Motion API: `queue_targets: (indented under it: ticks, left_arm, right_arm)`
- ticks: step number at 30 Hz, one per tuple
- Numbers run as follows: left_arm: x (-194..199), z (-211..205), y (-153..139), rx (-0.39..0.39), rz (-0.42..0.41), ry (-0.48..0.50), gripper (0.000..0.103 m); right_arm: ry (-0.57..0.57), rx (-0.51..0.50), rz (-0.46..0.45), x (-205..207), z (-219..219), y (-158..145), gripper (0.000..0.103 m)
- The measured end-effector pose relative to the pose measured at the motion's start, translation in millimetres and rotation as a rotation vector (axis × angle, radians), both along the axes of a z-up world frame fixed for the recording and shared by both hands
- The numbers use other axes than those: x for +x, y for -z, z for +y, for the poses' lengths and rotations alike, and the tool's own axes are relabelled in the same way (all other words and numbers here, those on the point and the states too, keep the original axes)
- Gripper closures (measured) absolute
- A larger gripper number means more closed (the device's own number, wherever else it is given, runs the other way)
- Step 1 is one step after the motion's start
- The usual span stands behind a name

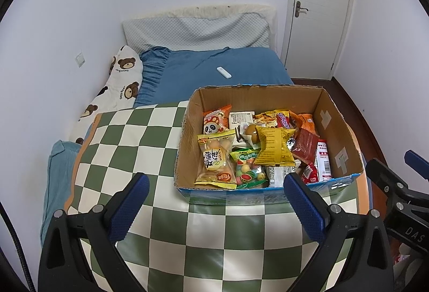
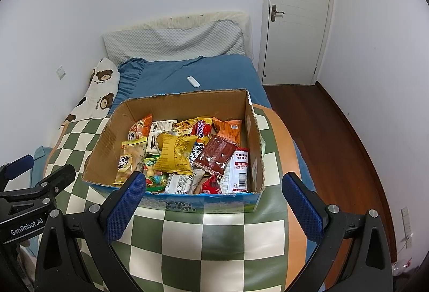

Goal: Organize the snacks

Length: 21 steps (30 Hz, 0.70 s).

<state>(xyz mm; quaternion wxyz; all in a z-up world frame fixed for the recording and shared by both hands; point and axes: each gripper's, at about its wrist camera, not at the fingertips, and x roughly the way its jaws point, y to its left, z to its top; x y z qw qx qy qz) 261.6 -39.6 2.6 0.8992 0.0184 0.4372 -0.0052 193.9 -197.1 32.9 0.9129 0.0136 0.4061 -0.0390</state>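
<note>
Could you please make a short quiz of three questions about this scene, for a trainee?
1. True or false: the left gripper holds a snack.
2. What lies on top in the middle of the box? A) yellow bag B) apple C) bottle
3. Fill in: the box stands on a green and white ____ mat.

Key:
1. False; both it and the right gripper are open and empty.
2. A, the yellow bag.
3. checkered
</note>
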Motion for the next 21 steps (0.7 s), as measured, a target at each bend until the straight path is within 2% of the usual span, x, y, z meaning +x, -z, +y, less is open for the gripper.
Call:
queue_targets:
  ticks: [21]
  left_arm:
    - [-1.7, -2.6, -4.6, -0.002, -0.010, 0.011, 0.000]
  right_arm:
    - [-0.004, 0.004, -0.008, 0.0, 0.3, -4.0, 0.000]
